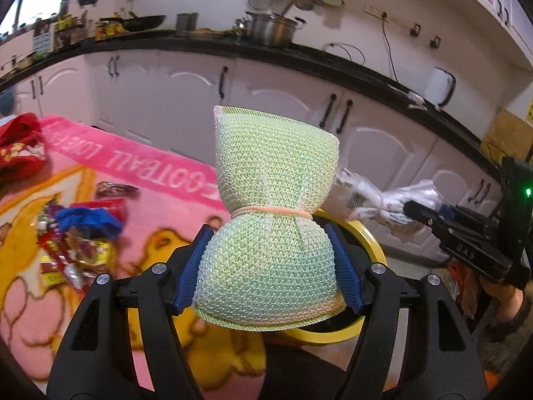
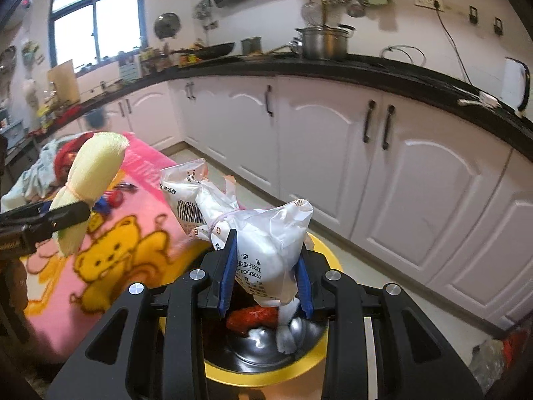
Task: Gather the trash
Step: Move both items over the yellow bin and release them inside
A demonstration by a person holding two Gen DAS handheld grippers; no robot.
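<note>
Trash is held in both grippers above a yellow-rimmed bin [image 2: 266, 378]. By the left gripper [image 1: 269, 266] a pale green mesh scrubber [image 1: 273, 206], cinched at its waist by a pink band, is clamped; its lower half is squeezed between the blue fingers [image 1: 346, 273] and its upper half stands up above them. In the right wrist view the same scrubber [image 2: 90, 183] is seen at the left, tilted and held over the pink blanket [image 2: 110, 266]. By the right gripper [image 2: 265, 283] a crumpled white plastic bag [image 2: 260, 230] printed with a barcode and text is gripped, the blue fingers [image 2: 228, 280] being closed on its lower part while the rest juts up and to the left. Directly below the bag the bin's dark inside is seen, with something red [image 2: 253, 316] and white scraps lying in it. In the left wrist view the bag [image 1: 383, 196] and the right gripper [image 1: 411, 210] are seen at the right, beside the bin's rim [image 1: 366, 243]. A heap of colourful wrappers and a blue item [image 1: 83, 233] lies on the blanket [image 1: 150, 193], which is patterned with yellow bears and pink lettering. Behind, white cabinets [image 2: 333, 153] are topped by a black counter [image 2: 366, 66], on which a steel pot [image 2: 324, 45] and a wok [image 2: 213, 50] are set.
</note>
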